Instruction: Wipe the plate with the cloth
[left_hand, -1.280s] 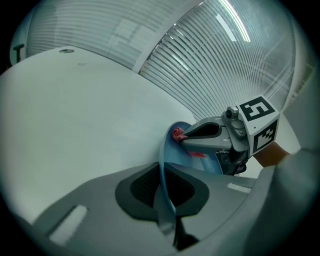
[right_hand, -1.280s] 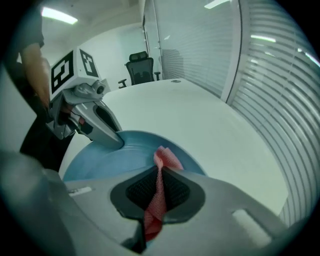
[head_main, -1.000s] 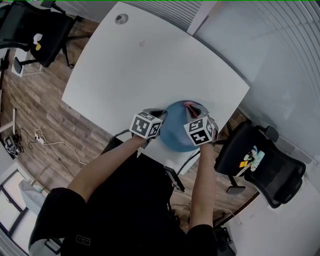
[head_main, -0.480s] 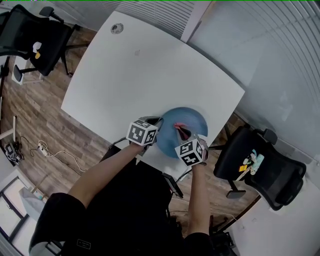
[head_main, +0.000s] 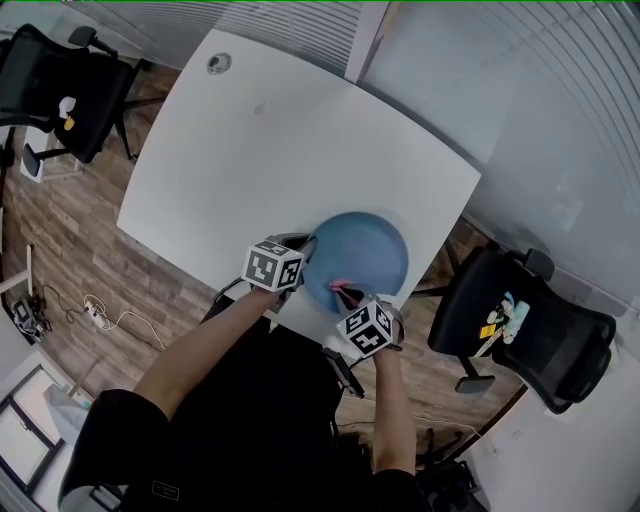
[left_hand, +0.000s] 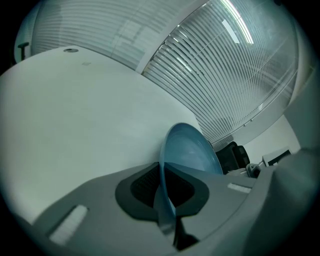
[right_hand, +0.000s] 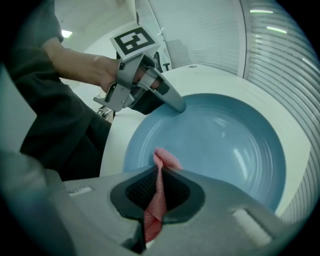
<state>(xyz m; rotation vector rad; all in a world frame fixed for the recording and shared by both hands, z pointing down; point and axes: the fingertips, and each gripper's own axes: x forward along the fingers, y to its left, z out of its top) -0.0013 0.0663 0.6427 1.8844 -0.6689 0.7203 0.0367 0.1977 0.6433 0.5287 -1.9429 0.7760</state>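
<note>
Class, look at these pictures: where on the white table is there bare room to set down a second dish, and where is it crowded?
Bare: the wide stretch of table between the plate and the far corner with the grommet. Crowded: the near edge, where the left gripper clamps the plate's rim and the right gripper holds the cloth over it.
</note>
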